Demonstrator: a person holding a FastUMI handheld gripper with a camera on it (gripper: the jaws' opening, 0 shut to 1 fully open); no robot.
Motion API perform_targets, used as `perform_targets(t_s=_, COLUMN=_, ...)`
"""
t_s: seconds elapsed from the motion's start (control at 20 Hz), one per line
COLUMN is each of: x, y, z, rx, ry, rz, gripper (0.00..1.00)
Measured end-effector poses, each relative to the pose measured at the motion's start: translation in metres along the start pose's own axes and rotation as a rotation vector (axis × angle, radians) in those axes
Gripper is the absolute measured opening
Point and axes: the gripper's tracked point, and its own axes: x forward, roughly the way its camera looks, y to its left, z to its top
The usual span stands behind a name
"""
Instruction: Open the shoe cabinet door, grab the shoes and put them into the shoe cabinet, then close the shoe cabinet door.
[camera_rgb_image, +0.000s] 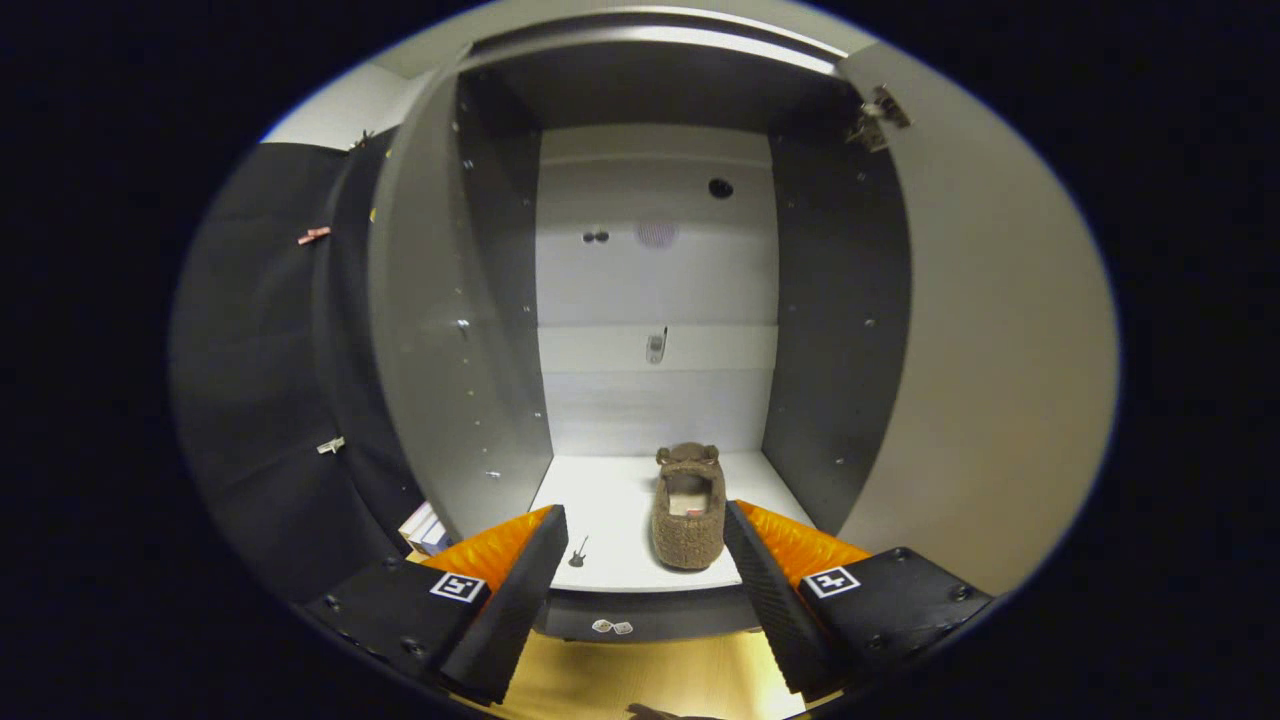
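- We face the shoe cabinet with its door swung fully open to the right, a hinge showing at the door's top corner. The door is a broad, stiff panel; we judge it will swing lightly if pushed on its flat face or free edge when it comes to closing.
- The cabinet's bottom shelf is pale and smooth, so a soft shoe should sit there without sliding far.
- The gripper hangs just outside the cabinet's front edge; its fingers stand wide apart and hold nothing.
- The shoe, a brown fuzzy slipper, already lies on the bottom shelf, pointing inward, just ahead of the fingers and closer to the right one, not touching either as far as we can tell.
- We judge the slipper light, soft and squashy, not slippery or fragile. If it needs moving, we would pinch it across the heel walls or by the rim of the opening; the fabric will give.
- Small stickers sit on the cabinet's front base, a tiny guitar-shaped mark on the shelf edge; nothing on them is readable. We can make out no brand.
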Motion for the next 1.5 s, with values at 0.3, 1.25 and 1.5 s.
perform_targets(t_s=0.3, x=-0.112, y=-0.01, z=0.031, rx=0.009, ry=-0.175, rz=0.052, gripper=0.98)
perform_targets(t_s=1.25, x=-0.322, y=-0.211, z=0.02, rx=0.016, ry=-0.273, rz=-0.077, gripper=0.98)
perform_targets(t_s=1.5, x=-0.306, y=-0.26, z=0.012, rx=0.027, ry=-0.247, rz=-0.137, gripper=0.98)
